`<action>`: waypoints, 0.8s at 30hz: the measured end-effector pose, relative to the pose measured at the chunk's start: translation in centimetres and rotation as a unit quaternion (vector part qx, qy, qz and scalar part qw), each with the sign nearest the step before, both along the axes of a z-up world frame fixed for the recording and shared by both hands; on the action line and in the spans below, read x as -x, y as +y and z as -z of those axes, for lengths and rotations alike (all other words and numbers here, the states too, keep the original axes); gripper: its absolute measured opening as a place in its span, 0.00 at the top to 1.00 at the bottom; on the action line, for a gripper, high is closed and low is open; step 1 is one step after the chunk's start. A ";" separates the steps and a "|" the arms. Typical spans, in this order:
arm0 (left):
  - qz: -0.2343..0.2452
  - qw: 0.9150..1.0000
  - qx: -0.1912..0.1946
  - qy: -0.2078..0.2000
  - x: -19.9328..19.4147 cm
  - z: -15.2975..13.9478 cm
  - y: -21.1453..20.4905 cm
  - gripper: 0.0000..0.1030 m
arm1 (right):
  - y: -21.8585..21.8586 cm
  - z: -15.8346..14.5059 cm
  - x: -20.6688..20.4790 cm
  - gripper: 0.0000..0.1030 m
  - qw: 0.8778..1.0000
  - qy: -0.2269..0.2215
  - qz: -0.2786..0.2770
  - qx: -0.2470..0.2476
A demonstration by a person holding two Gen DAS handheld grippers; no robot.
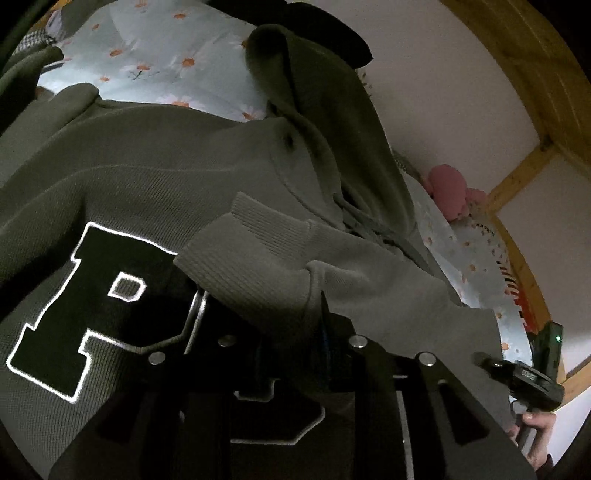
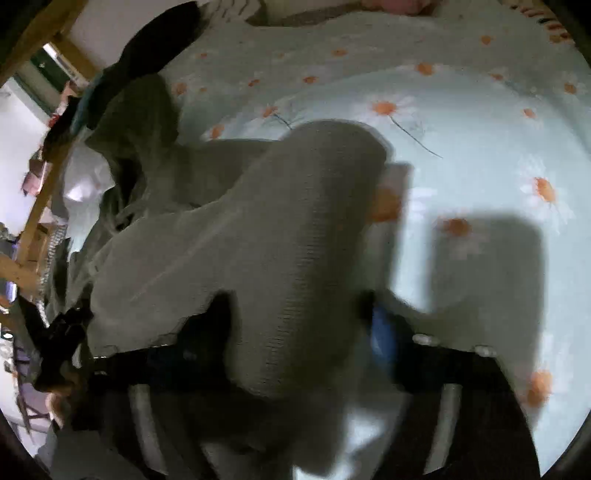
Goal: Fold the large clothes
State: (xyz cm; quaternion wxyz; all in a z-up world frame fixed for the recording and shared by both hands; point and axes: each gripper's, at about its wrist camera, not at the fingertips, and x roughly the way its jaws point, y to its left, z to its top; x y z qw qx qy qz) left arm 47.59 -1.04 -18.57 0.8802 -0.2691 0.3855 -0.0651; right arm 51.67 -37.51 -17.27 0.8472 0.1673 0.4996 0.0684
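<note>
A grey-green hoodie (image 1: 147,177) lies spread on the bed, showing a black letter patch (image 1: 92,302) with a white outline. Its hood (image 1: 314,92) points away toward the wall. My left gripper (image 1: 262,306) is shut on the ribbed cuff (image 1: 255,266) of one sleeve, laid across the chest. The right wrist view is blurred. In it a thick fold of the other sleeve (image 2: 295,240) fills the gap of my right gripper (image 2: 299,321) and touches both fingers. The blue pad (image 2: 380,332) lies against the cloth.
The bed has a pale blue sheet with orange daisies (image 2: 480,147). A wooden frame (image 1: 517,74) and a white wall bound the bed. A pink plush toy (image 1: 450,192) and a black garment (image 1: 332,33) lie near the hood. A hand (image 1: 537,424) grips a black handle at the right.
</note>
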 end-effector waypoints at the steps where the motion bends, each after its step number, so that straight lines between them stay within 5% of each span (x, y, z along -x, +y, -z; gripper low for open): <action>1: 0.002 1.000 -0.001 0.001 0.1 -0.1 0.0 0.78 | 0.8 -0.1 0.0 0.70 1.000 -0.005 -0.014 -0.005; 4: -0.017 1.000 -0.019 -0.011 1.1 -1.2 0.2 0.55 | 0.8 -1.1 0.8 0.77 0.999 -0.029 0.015 0.014; 6: -0.032 0.998 -0.029 -0.035 2.2 -2.4 0.3 0.39 | -2.2 -1.4 1.5 0.84 0.996 -0.033 0.083 0.002; 10: -0.032 0.996 -0.038 -0.068 2.9 -5.8 -0.9 0.35 | -4.3 -1.0 1.6 0.82 0.997 0.001 0.075 0.012; 12: -0.028 0.995 -0.045 -0.084 2.3 -7.3 -2.5 0.18 | -3.3 -1.9 2.2 0.71 0.995 -0.013 0.071 0.064; 14: -0.023 0.994 -0.073 -0.074 0.9 -7.4 -4.3 0.14 | -2.9 -3.1 2.8 0.19 0.989 -0.039 0.087 0.110; 15: -0.017 0.994 -0.085 -0.062 -0.6 -6.9 -5.4 0.14 | -2.8 -4.7 3.7 0.12 0.984 -0.080 0.098 0.121; 20: -0.015 0.985 -0.165 0.053 -6.0 -1.3 -7.4 0.14 | 2.5 -10.4 6.6 0.03 0.955 -0.223 0.053 0.188; 24: -0.006 0.979 -0.197 0.058 -6.0 -1.0 -7.6 0.14 | 10.4 -7.4 5.4 0.03 0.945 -0.203 -0.077 0.246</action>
